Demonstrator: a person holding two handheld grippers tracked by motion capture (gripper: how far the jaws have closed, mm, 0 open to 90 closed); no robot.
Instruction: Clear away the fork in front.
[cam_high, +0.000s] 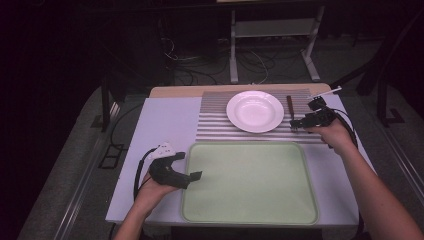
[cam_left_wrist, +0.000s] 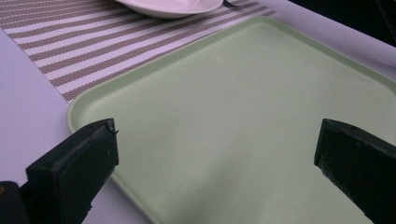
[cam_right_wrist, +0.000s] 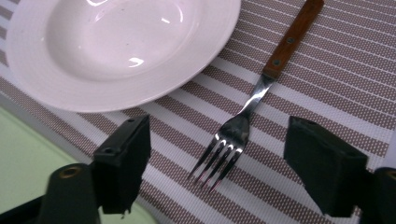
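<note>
Right tongs lining up on the fork beside the plate.

Nearest, the left tongs (cam_high: 196, 175) are hovering wide open over the pale green plastic tray (cam_left_wrist: 261, 116); farther off, the right tongs (cam_right_wrist: 217, 154) are standing open, gripping nothing, the wooden-handled steel fork (cam_right_wrist: 243, 126) lying between their jaws on the striped mat (cam_right_wrist: 327, 93) just beside the white ceramic plate (cam_right_wrist: 116, 46). Next, likely lowering and pinching the fork's neck squarely.

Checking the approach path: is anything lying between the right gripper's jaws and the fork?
No. In the right gripper view the fork lies on the striped placemat, with bare mat between its tines and the open right gripper.
</note>
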